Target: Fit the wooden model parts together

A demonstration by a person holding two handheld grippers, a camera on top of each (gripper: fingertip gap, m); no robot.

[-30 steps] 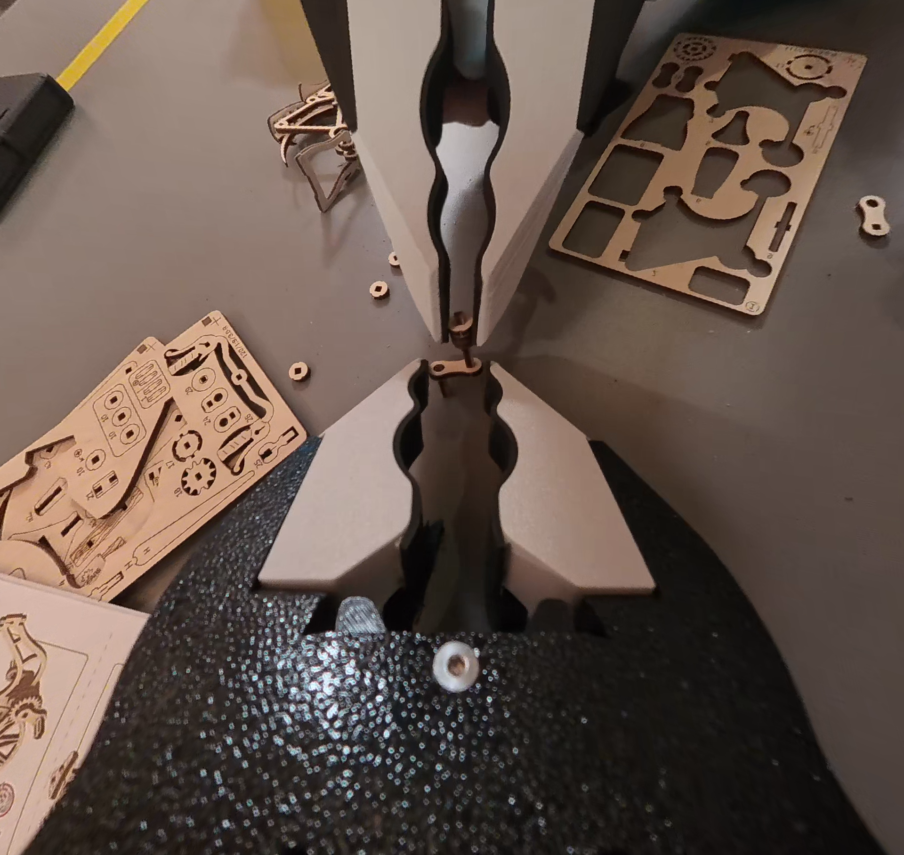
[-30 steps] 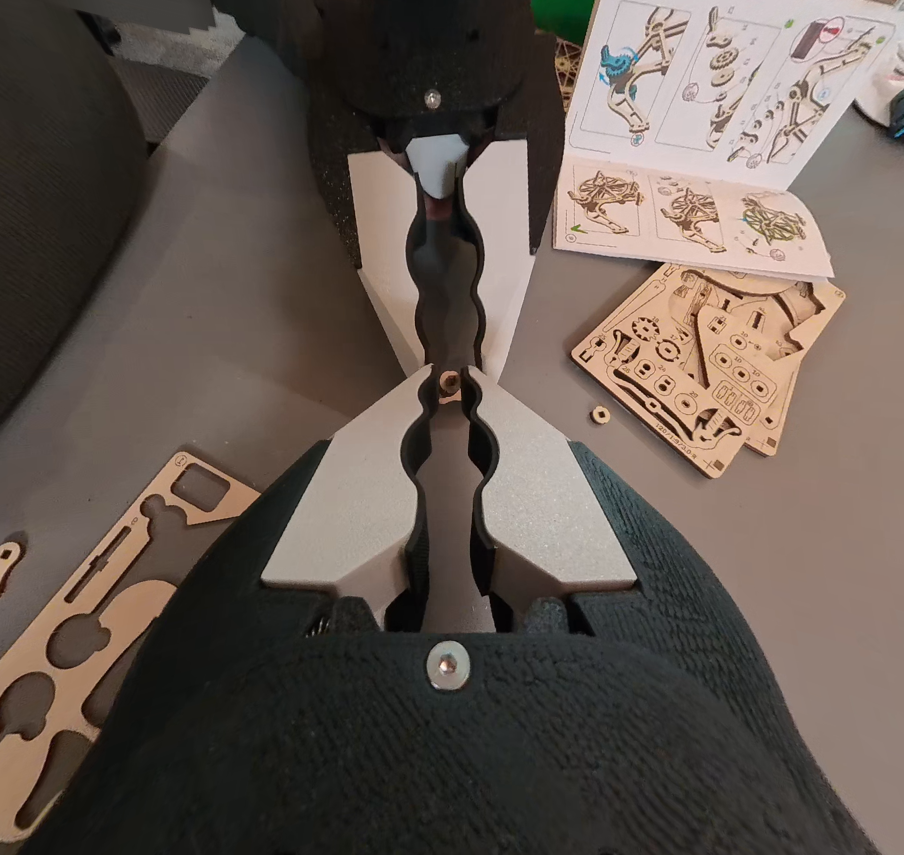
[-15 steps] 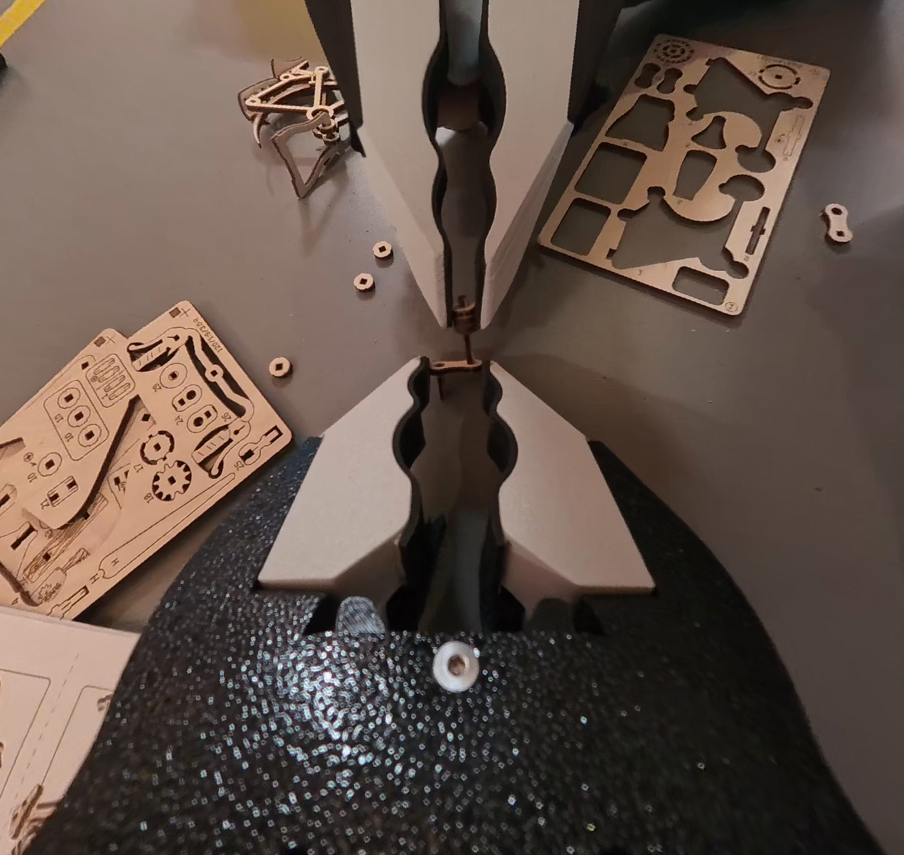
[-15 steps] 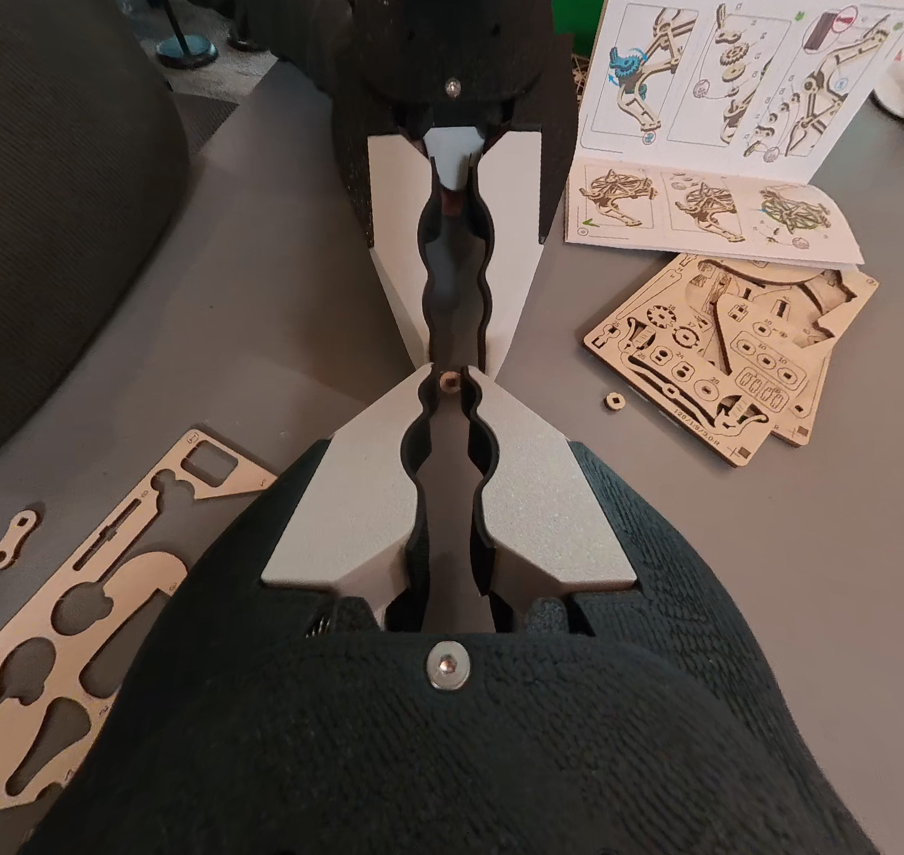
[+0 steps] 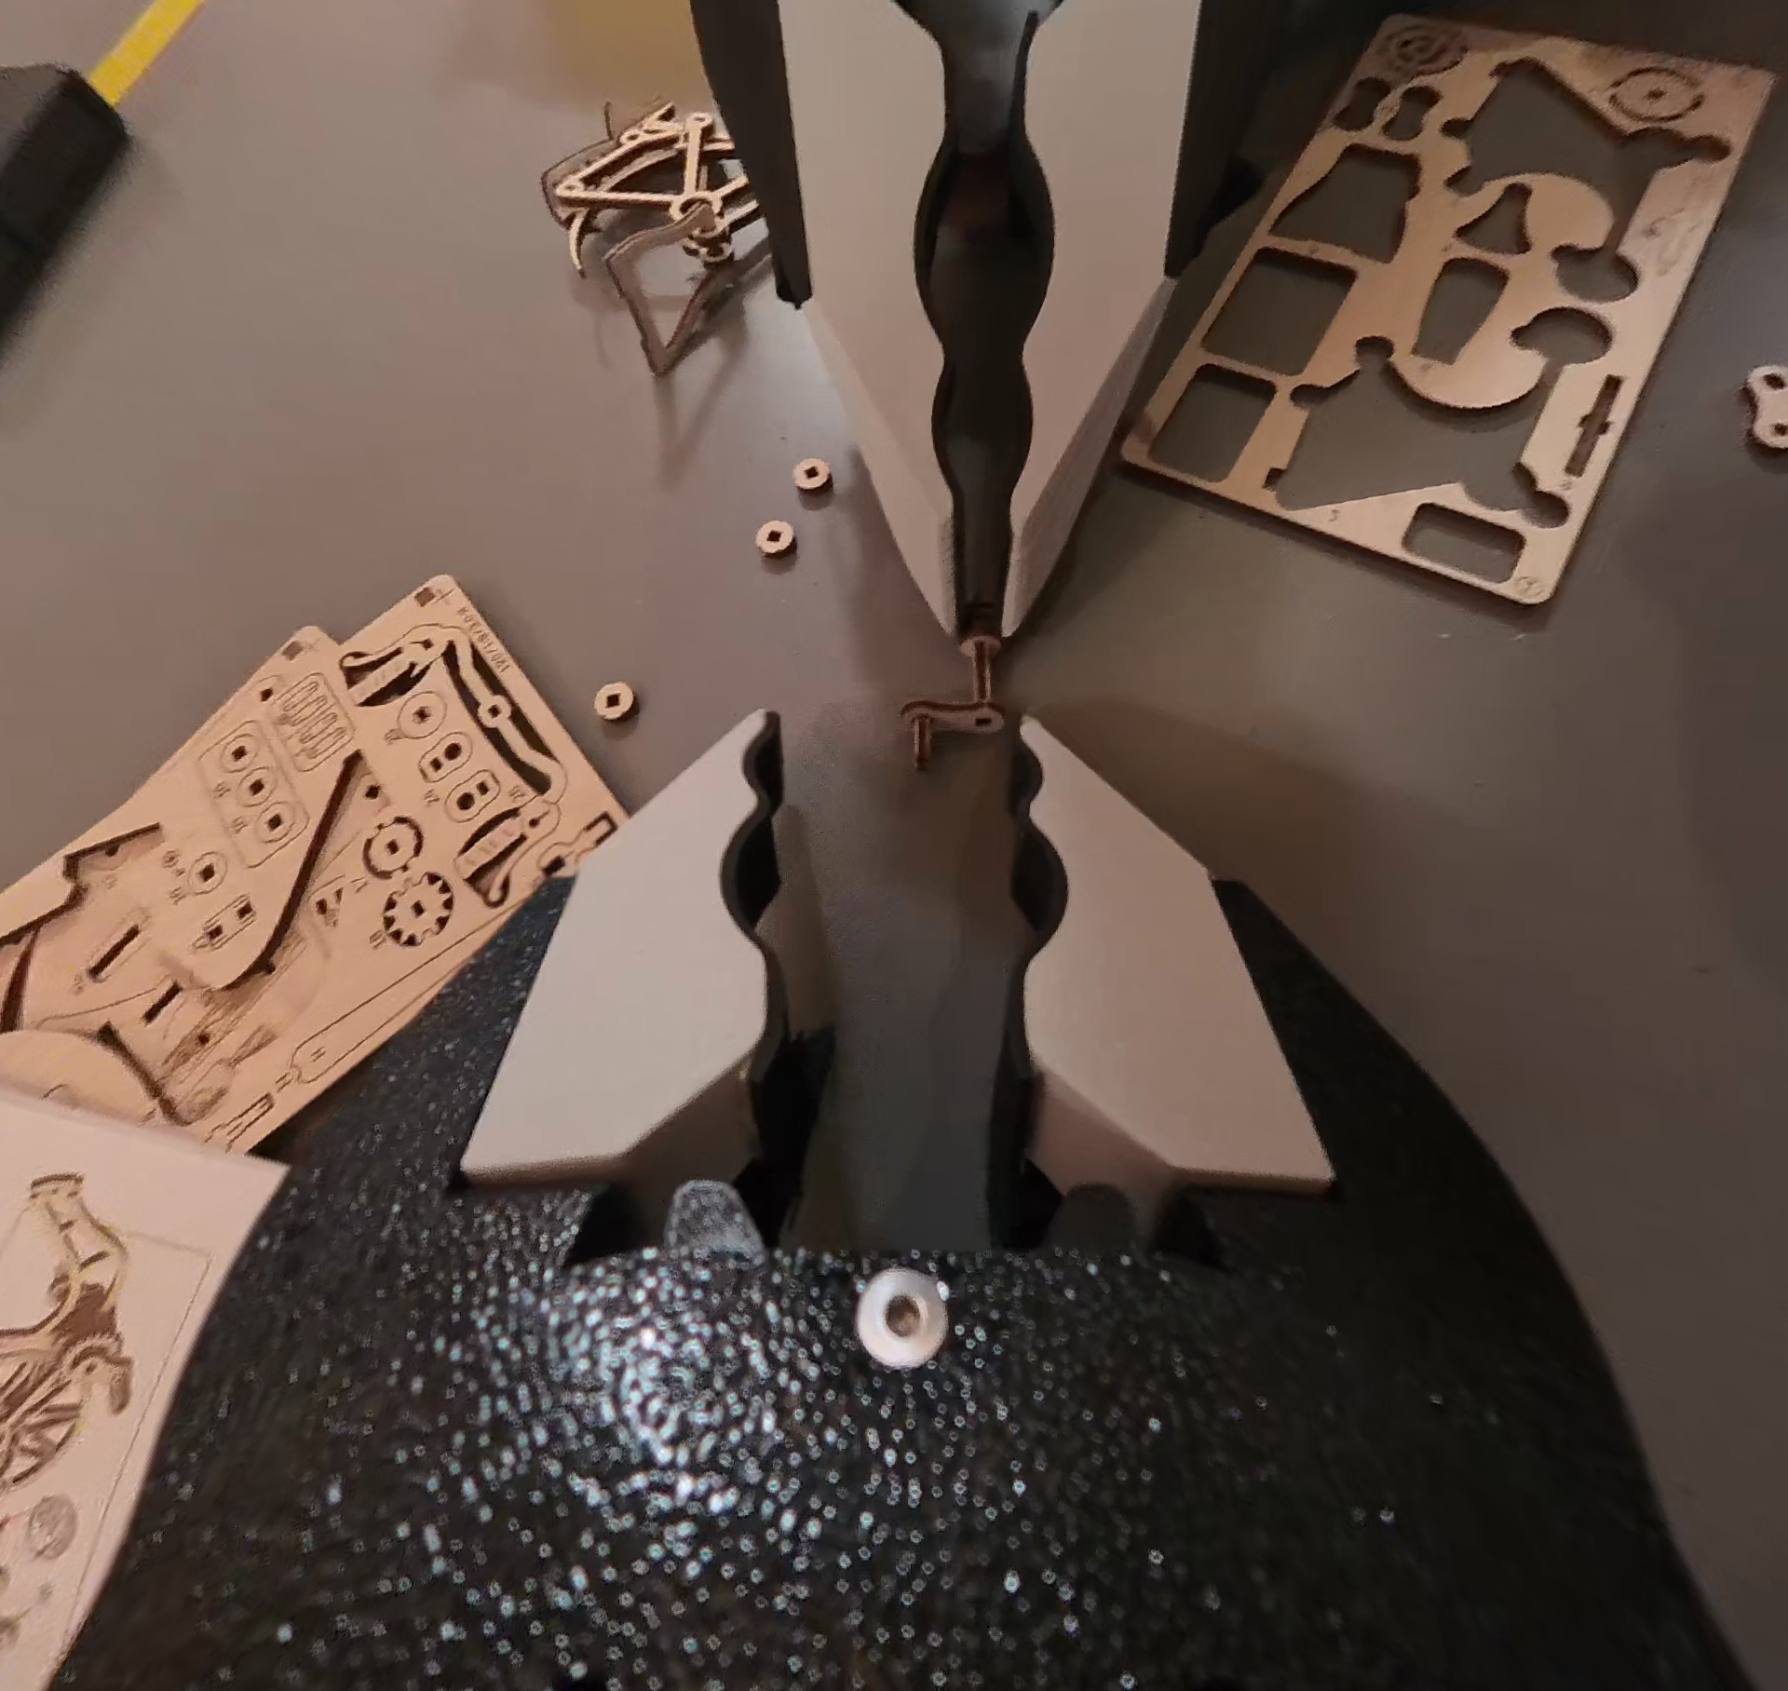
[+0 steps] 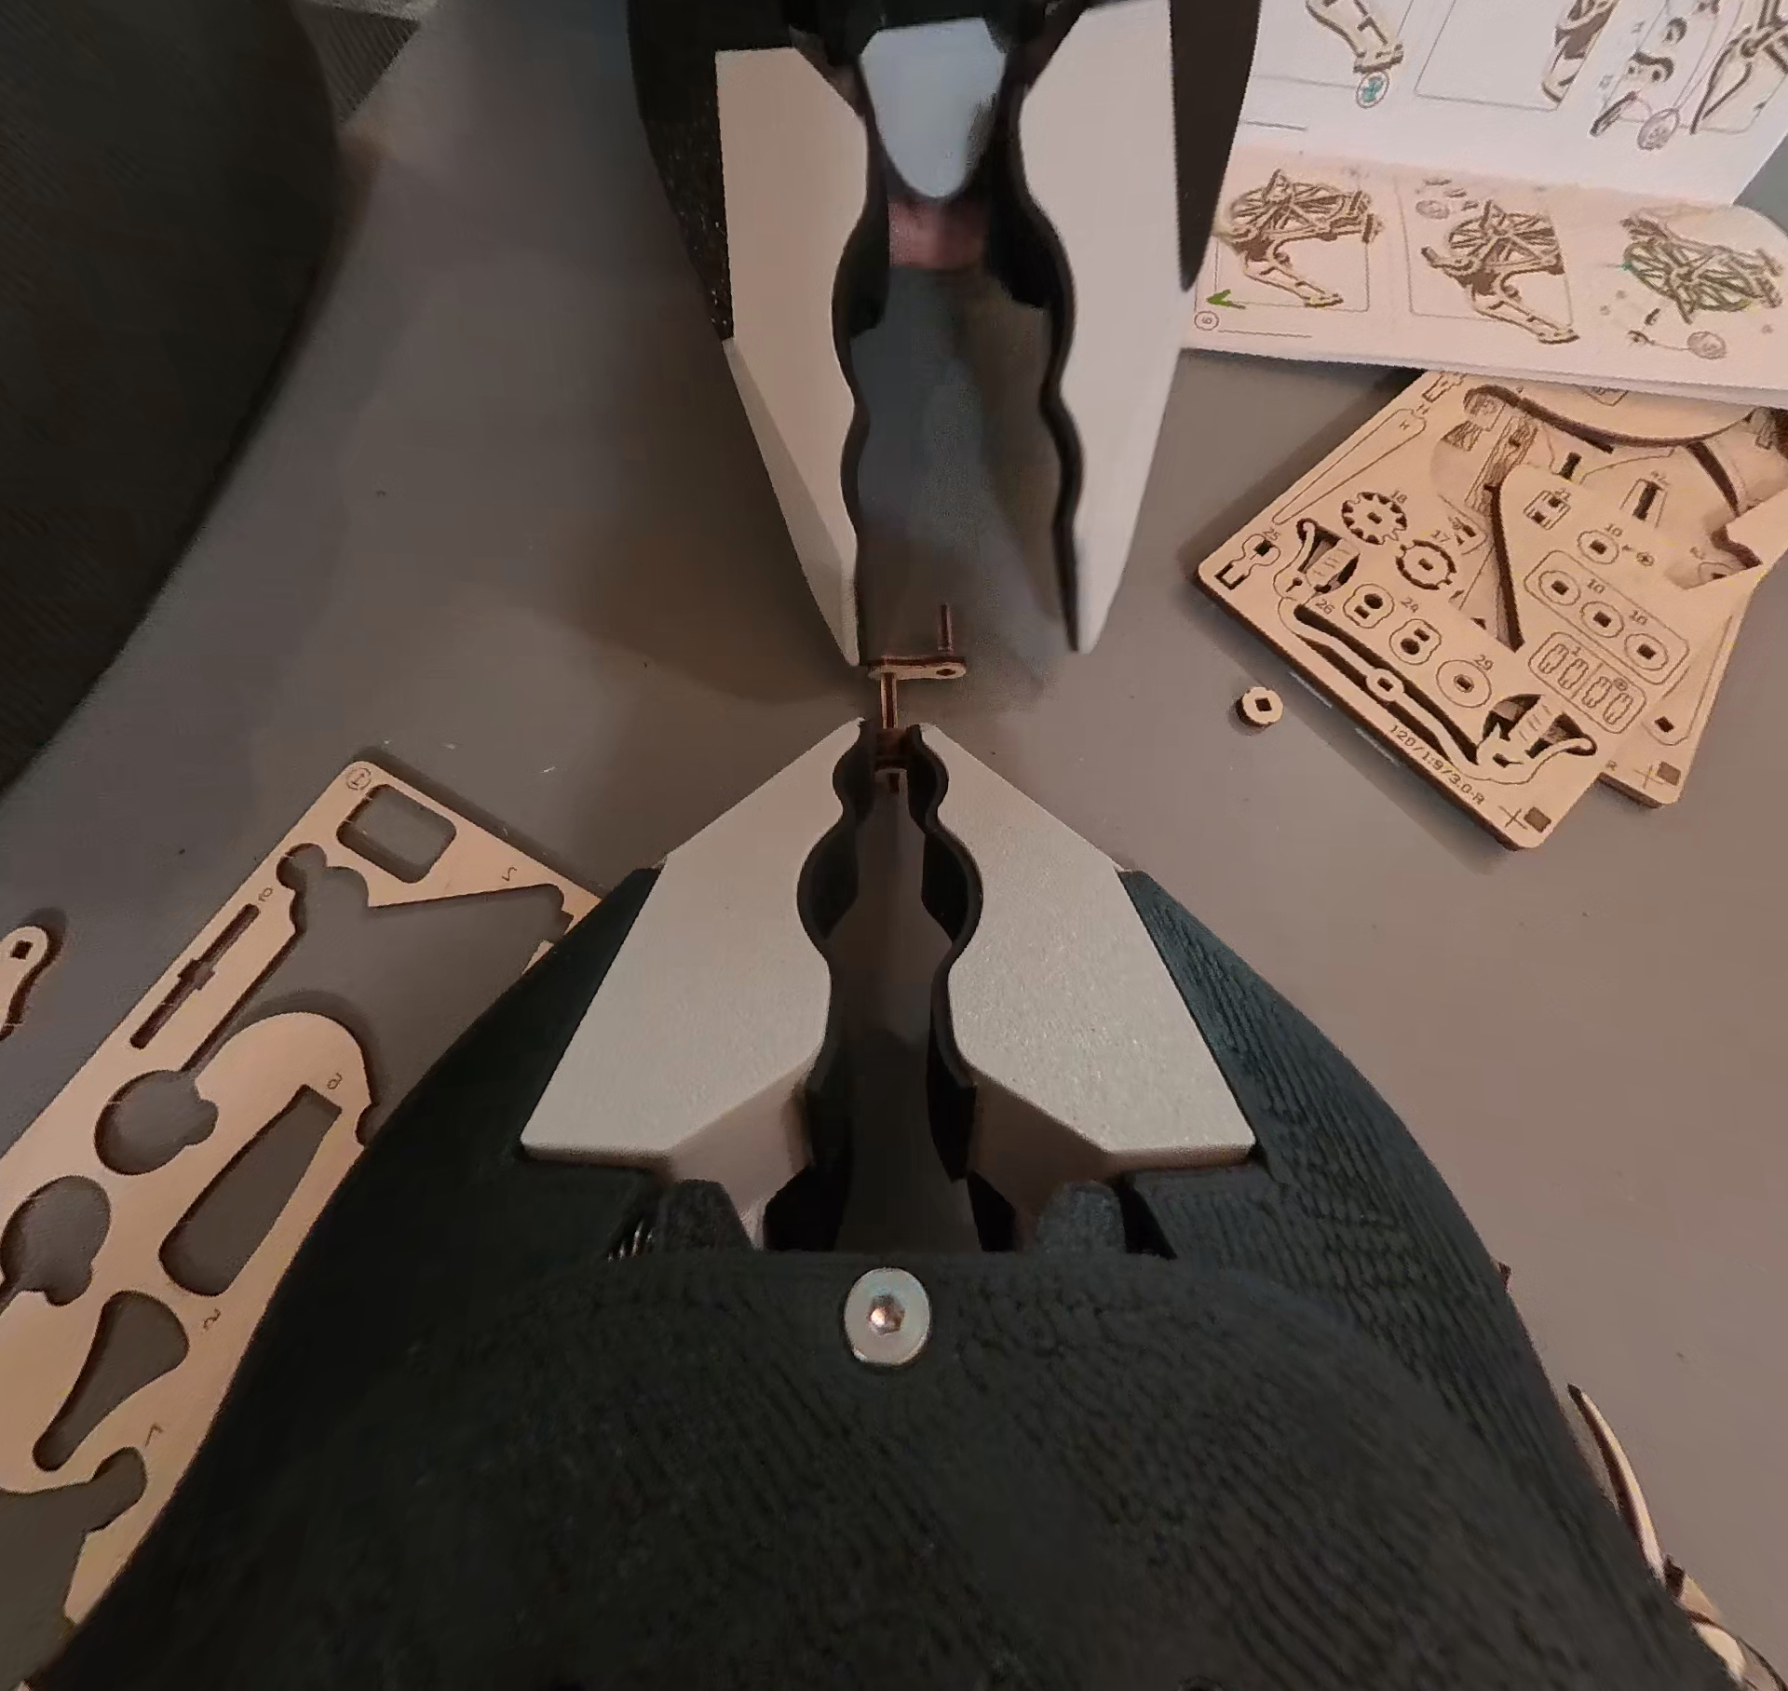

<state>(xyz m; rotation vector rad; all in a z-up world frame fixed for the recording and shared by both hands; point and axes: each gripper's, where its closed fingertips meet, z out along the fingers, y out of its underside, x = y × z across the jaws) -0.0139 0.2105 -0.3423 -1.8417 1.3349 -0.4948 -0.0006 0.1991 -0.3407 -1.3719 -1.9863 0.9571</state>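
Pinches a thin pin (image 6: 885, 706) at the very tip of the right gripper (image 6: 888, 745), fingers pressed together on it. Carries on that pin a small flat link (image 6: 919, 667), set crosswise, with a short peg (image 6: 945, 629) upright at its other end. Hangs above the table (image 6: 484, 532), straight ahead of the right tips, between the 2 tools.

Faces the left gripper (image 5: 895, 730) tip to tip, that one spread wide and gripping nothing. Puts the link (image 5: 953, 716) just ahead of the left tool's gap, nearer its right finger (image 5: 1142, 967); touching or not, cannot tell.

Shows 3 washers (image 5: 616, 704) on the table ahead-left of the left tool, and farther that way a partly built frame (image 5: 658, 184). Shows 2 stacked part sheets (image 5: 290, 851) close on its left and a booklet (image 5: 97, 1258) nearer still, at the lower left. Shows, ahead-right of it, an emptied sheet (image 5: 1674, 222) lying flat, and beyond that 1 loose strip (image 5: 1773, 406).

Seen from the right tool: emptied sheet near-left, part sheets and open booklet ahead-right, 1 washer just before the sheets.
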